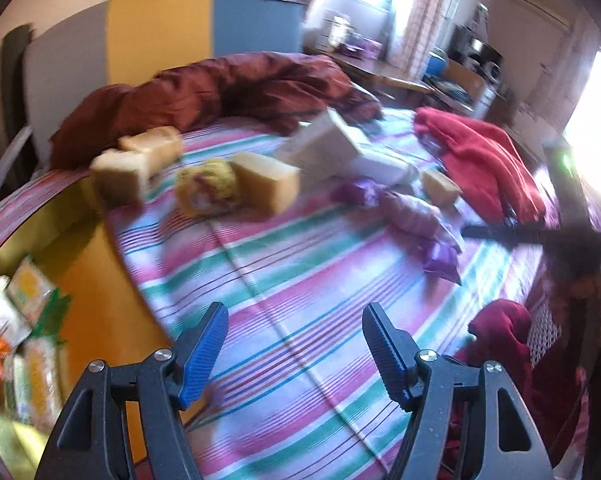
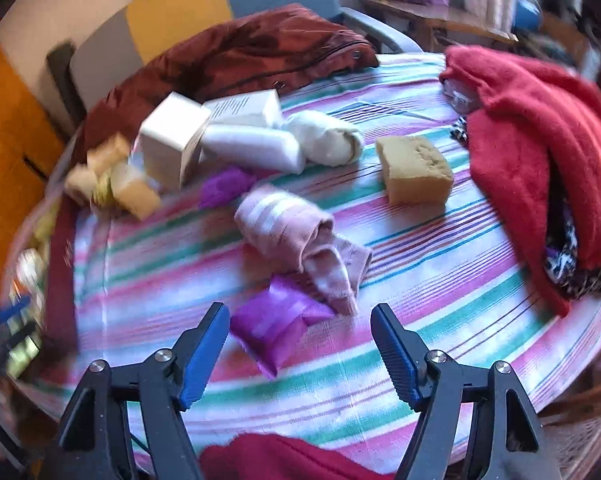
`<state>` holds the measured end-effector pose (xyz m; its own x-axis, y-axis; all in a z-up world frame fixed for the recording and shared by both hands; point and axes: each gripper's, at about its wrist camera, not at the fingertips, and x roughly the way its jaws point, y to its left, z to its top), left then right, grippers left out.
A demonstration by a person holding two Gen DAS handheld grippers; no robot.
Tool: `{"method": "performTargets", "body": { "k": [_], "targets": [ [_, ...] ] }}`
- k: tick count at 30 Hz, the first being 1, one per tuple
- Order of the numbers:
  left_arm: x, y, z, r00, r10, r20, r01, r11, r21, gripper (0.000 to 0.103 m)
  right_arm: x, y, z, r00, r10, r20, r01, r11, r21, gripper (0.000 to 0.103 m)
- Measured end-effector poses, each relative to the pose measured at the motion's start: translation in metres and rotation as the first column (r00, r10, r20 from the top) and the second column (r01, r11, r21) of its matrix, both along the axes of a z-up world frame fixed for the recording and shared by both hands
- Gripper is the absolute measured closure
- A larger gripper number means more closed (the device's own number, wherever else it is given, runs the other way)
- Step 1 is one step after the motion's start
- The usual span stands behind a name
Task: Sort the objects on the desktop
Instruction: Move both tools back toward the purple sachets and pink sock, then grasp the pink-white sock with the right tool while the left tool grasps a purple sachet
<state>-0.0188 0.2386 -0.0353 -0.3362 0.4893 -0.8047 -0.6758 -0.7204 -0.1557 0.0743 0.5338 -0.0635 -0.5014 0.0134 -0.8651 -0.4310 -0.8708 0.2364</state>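
Just ahead of the right jaws: purple packet (image 2: 278,330), flat on the striped cloth (image 2: 440,272) of the desk, near edge.
Packet axis: judged to run from near-left to far-right, skewed to the line between the pads; blur makes this rough.
Touching the packet: pink striped sock roll (image 2: 300,240), its loose end lying on the packet's far-right corner.
Right gripper (image 2: 300,340): jaws apart, nothing between the pads; packet sits just past the tips, slightly left of centre.
Left gripper (image 1: 294,344): jaws apart, empty, over bare cloth; same packet (image 1: 442,260) is far-right of it, well apart.
Nearer hand: right, clearly.
Next move, my guess: right goes forward and down, a small roll to square the pads across the packet.
Risk: sock end gets pinched in too.
Further out: tan sponge block (image 2: 414,170) far-right, white boxes (image 2: 180,140) far-left, red sweater (image 2: 540,140) right edge.
Left side: yellow bin (image 1: 96,280) with snack packs (image 1: 16,308), beside the desk.
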Motion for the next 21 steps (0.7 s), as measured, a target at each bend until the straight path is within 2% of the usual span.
{"method": "performTargets", "body": {
  "k": [4, 7, 12, 17, 18, 19, 20, 21],
  "targets": [
    [0.001, 0.034, -0.007, 0.995, -0.095, 0.029, 0.095, 0.995, 0.02, 0.032, -0.013, 0.016, 0.007, 0.999, -0.006, -0.035, 0.007, 1.0, 0.013, 0.029],
    [0.005, 0.062, -0.016, 0.983, -0.178, 0.053, 0.177, 0.984, 0.029, 0.032, -0.031, 0.024, 0.008, 0.995, 0.072, -0.067, -0.074, 0.997, -0.02, 0.029],
    [0.012, 0.092, -0.029, 0.964, -0.256, 0.073, 0.255, 0.967, 0.025, 0.032, -0.07, 0.015, -0.008, 0.97, 0.244, -0.018, -0.244, 0.97, 0.001, 0.025],
    [0.011, 0.107, -0.034, 0.951, -0.301, 0.077, 0.3, 0.954, 0.019, 0.032, -0.093, 0.0, -0.03, 0.938, 0.343, 0.047, -0.346, 0.937, 0.056, 0.024],
    [0.011, 0.111, -0.035, 0.947, -0.313, 0.078, 0.313, 0.95, 0.016, 0.032, -0.095, 0.0, -0.035, 0.938, 0.342, 0.056, -0.345, 0.936, 0.068, 0.026],
    [0.012, 0.115, -0.036, 0.941, -0.329, 0.077, 0.328, 0.944, 0.02, 0.032, -0.096, 0.0, -0.039, 0.938, 0.341, 0.062, -0.345, 0.936, 0.071, 0.044],
    [0.013, 0.119, -0.037, 0.937, -0.34, 0.077, 0.339, 0.94, 0.022, 0.032, -0.095, 0.001, -0.041, 0.938, 0.341, 0.063, -0.345, 0.935, 0.077, 0.058],
    [0.013, 0.123, -0.038, 0.931, -0.356, 0.081, 0.355, 0.934, 0.023, 0.032, -0.093, 0.001, -0.04, 0.936, 0.348, 0.053, -0.351, 0.933, 0.077, 0.061]
  ]
}}
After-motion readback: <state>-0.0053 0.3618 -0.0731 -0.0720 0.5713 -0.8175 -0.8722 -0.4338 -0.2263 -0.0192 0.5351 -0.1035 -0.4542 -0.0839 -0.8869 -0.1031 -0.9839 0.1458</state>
